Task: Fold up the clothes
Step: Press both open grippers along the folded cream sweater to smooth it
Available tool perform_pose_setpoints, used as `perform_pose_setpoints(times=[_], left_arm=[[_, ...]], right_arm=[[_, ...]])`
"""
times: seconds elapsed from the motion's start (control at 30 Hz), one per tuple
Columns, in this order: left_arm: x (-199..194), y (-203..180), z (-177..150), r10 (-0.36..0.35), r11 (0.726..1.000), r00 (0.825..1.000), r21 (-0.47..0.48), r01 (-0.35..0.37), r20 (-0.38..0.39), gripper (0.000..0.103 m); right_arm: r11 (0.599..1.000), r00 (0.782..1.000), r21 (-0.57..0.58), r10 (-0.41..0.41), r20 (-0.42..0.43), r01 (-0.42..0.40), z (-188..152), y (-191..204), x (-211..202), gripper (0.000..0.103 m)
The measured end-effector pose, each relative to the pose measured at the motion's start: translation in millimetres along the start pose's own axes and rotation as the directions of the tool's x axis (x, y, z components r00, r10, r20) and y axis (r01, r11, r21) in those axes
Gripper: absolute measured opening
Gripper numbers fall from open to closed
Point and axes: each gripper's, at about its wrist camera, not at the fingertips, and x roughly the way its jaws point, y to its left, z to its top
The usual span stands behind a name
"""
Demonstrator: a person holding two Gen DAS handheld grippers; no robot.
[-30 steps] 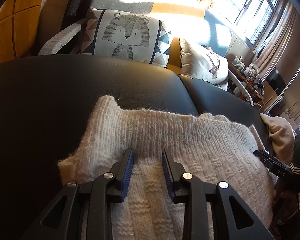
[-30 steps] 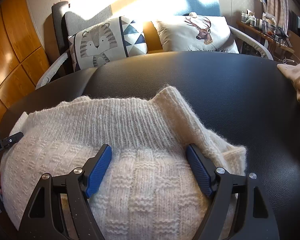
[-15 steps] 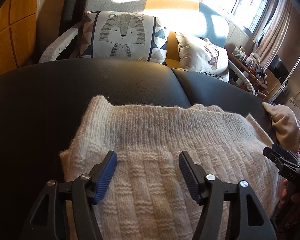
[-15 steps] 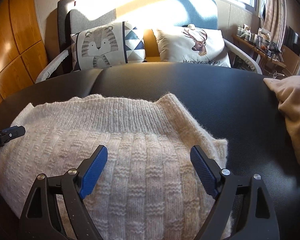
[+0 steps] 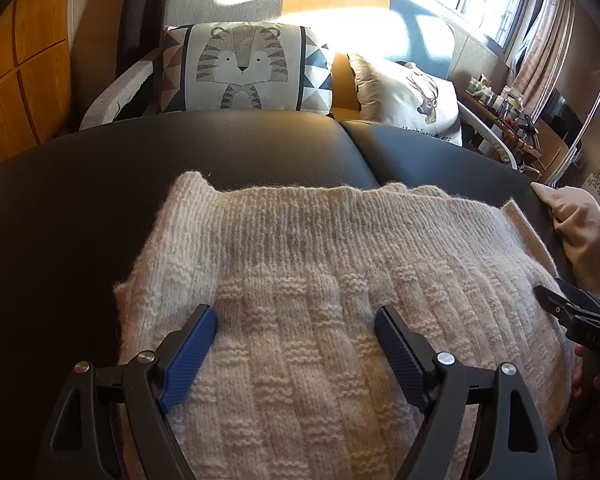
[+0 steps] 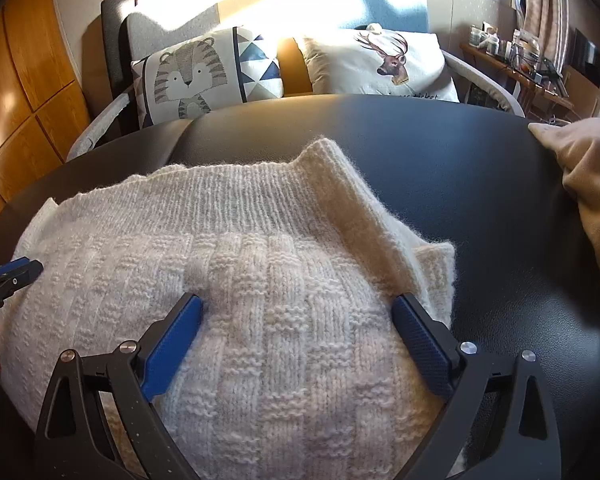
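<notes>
Two tools were in my hands, and both were spread wide with nothing held between their blue pads. My left tool sat low over the near part of a fluffy cream sweater, close to the sweater's left side. Its blue pads looked like they rested on the wool, but I could not tell for sure. My right tool was over the same sweater, nearer its right side, and its right finger was close to the right edge of the knit. The sweater lay folded on a black, smooth worktop. It had bumpy square blocks in the knit near me and straight ribs at the far edge. At the far left corner one bit of wool stuck up a little, and at the far right corner another bit did the same. On the right side, a lower layer of the sweater peeked out from under the top layer. In the left view I could see the tip of my right tool at the right edge of the picture. In the right view I could see the tip of my left tool at the left edge. A tan cloth lay on the worktop, off to the right and apart from the sweater. Behind the worktop was a sofa with a tiger pillow and a deer pillow, side by side in bright sun.
</notes>
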Motion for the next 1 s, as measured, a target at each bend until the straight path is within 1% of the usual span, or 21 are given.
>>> perform_pose_setpoints(times=[0.1,0.23,0.3,0.4,0.5,0.53,0.63,0.77,1.0], left_arm=[[-6,-1,-1,-0.008,1.000,1.000,0.000,0.008,-0.003,0.084],[-15,-4,-3,-0.017,1.000,1.000,0.001,0.017,0.007,0.084],[-20,-6,-5,-0.021,1.000,1.000,0.002,0.021,0.014,0.084],[-22,-7,-8,-0.019,1.000,1.000,0.000,0.019,0.012,0.084],[-15,-4,-14,-0.013,1.000,1.000,0.006,0.013,0.005,0.084],[-14,-4,-16,-0.013,1.000,1.000,0.016,0.013,0.008,0.084],[-12,-4,-20,-0.013,0.999,1.000,0.050,0.012,0.020,0.084],[-11,-2,-21,-0.020,0.998,0.999,0.054,0.019,0.025,0.086],[-10,-2,-20,-0.017,0.998,1.000,0.054,0.016,0.025,0.086]], right_arm=[[1.000,1.000,0.019,0.000,-0.003,0.000,0,-1,-3,0.098],[0.998,0.998,0.049,0.033,0.051,-0.036,3,5,-23,0.098],[0.997,0.997,0.038,0.061,0.058,-0.063,2,11,-28,0.098],[0.998,0.998,-0.002,0.058,0.024,-0.058,-3,19,-21,0.098],[0.998,1.000,-0.059,0.028,0.000,-0.028,-15,24,-10,0.098],[0.997,1.000,-0.076,0.020,0.014,-0.019,-18,25,-9,0.099],[0.997,0.999,-0.072,0.020,0.027,-0.018,-21,25,-9,0.101],[0.998,1.000,-0.065,0.018,0.023,-0.016,-20,24,-8,0.103],[0.998,0.999,-0.069,0.015,0.048,-0.012,-23,24,-9,0.103]])
